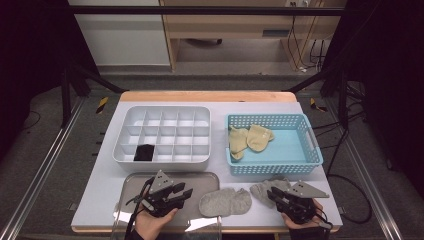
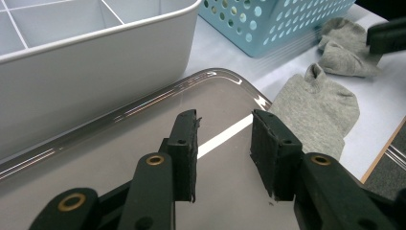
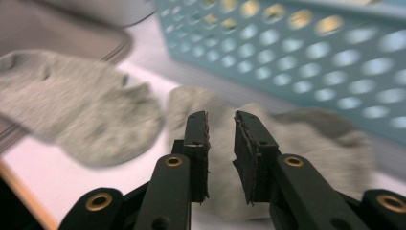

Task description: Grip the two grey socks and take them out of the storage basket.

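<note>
— Between the right gripper's black jaws, what did you see?
— A narrow gap with nothing in it. The jaws stood slightly apart, just over a crumpled grey sock on the table. That view was blurred, so I could not tell whether the pads brushed the cloth.
— And from above?
— From the high view the right gripper sat at the near right of the table, held in the person's right hand, its jaws pointing at that crumpled sock, which lay just in front of the blue basket.
— What about the left gripper?
— Its jaws were spread about halfway, with nothing between them. They hung over a shiny metal tray at the near left. The left hand held it from below the table edge.
— Was there a second grey sock?
— Yes, lying flat between the two grippers, one end resting on the tray's right rim and the rest on the table. It was just beside the crumpled one, and I could not tell whether they touched.
— And farther out?
— Behind the tray stood a white divided box, with something black in a compartment of the front row, second from the left. To its right, the blue basket held two yellowish socks, lying toward its left end.
— What did everything stand on?
— A white table with a wooden edge.
</note>
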Demonstrator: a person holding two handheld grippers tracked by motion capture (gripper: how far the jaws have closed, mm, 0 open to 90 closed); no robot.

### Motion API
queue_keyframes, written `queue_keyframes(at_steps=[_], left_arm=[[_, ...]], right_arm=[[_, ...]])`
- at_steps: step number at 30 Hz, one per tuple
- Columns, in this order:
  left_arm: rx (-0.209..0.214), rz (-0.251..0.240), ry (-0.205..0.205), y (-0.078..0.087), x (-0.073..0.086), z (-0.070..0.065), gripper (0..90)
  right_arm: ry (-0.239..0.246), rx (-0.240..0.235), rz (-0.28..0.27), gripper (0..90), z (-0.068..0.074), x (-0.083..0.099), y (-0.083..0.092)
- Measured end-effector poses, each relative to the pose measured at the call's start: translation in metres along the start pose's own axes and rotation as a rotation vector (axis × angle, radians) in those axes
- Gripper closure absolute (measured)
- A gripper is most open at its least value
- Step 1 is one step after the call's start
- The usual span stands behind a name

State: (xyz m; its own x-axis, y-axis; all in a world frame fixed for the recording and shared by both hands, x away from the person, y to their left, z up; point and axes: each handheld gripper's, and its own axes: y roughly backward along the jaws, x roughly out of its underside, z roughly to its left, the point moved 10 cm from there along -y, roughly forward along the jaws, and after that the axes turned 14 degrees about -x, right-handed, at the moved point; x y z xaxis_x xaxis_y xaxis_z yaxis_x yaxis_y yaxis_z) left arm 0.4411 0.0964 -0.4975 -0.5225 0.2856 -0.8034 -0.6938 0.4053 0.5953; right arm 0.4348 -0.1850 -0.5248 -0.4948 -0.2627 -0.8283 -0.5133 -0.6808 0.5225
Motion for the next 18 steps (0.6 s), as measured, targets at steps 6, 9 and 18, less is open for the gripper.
queue_keyframes(at_steps=[6,9,18], left_arm=[[0.002,-0.007,-0.001,0.002,-0.001,0.0,61.4],[0.003,-0.011,0.001,0.003,-0.002,-0.001,61.4],[0.016,-0.026,-0.011,0.007,-0.005,-0.006,61.5]], right_arm=[[0.015,-0.041,0.046,70.3,0.015,0.009,-0.013],[0.021,-0.036,0.08,78.4,0.016,0.014,-0.017],[0.009,-0.062,0.018,88.2,0.019,0.002,-0.002]])
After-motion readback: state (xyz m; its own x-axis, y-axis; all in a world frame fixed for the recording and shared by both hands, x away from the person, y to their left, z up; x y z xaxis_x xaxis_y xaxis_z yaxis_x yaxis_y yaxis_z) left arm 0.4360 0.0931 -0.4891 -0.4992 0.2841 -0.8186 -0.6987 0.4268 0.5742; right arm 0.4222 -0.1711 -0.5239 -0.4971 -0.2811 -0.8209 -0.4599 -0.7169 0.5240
